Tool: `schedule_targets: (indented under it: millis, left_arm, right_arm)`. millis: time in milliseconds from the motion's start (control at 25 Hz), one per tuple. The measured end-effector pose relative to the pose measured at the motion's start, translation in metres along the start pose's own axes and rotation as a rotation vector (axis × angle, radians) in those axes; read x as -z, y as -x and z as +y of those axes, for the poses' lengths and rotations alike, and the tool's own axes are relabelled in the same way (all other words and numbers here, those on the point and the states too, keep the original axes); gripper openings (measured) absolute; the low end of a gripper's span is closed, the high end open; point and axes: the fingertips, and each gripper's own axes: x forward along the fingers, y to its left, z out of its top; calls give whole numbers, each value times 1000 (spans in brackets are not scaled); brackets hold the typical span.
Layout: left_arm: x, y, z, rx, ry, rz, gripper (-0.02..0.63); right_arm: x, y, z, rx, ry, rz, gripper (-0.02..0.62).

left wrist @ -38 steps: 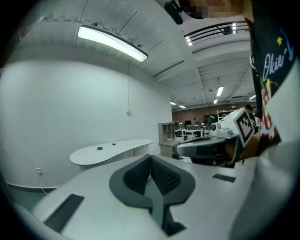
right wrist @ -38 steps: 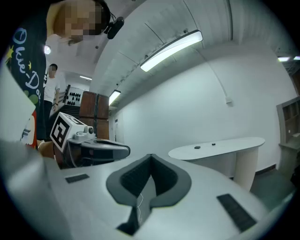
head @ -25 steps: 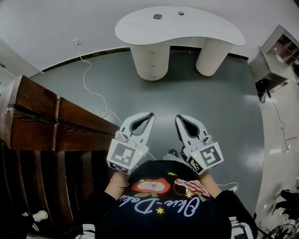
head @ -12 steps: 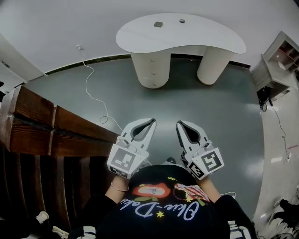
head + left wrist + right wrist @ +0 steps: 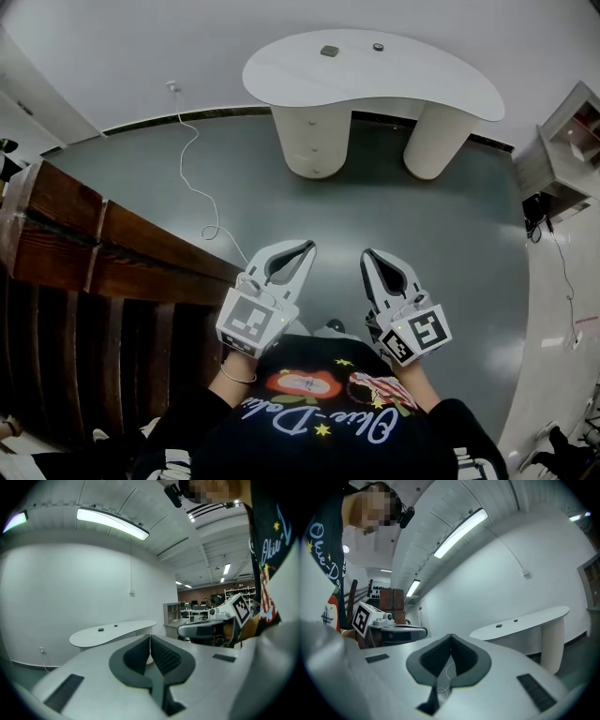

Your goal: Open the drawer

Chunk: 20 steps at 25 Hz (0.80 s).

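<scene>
Underfoot, a grey floor fills most of the head view and runs out ahead of both grippers to a white wall. To the left of the left gripper, and close beside it, stands a long dark wooden counter, its top edge running diagonally. Well ahead of the two claws stands a white kidney-shaped table on two round legs. The drawer pedestal is the one more in line with the left gripper. A column of small knobs shows down its front, but the seams between drawers are too faint to make out. The plain pedestal lies ahead of the right gripper and a little to its right. Far off to the right of the right gripper is a pale shelf unit.

The person's black printed shirt sits just behind both claws. The left gripper points towards the table with its jaws pressed together, nothing between them. The right gripper, just beside it, has its tips meeting too and holds nothing. Each carries a marker cube at the rear.

A thin white cable trails over the floor ahead of the left gripper. On the tabletop lie a small dark square item and a smaller round one.
</scene>
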Motion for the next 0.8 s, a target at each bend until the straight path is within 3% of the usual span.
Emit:
schedule_targets:
  millis: [360, 800]
  left_arm:
    - [12, -10, 8, -19, 17, 20, 6]
    - [1, -86, 80, 41, 34, -19, 6]
  right_arm:
    - [14, -5, -17, 7, -36, 21, -3]
    - [-4, -56, -78, 105, -8, 24, -3]
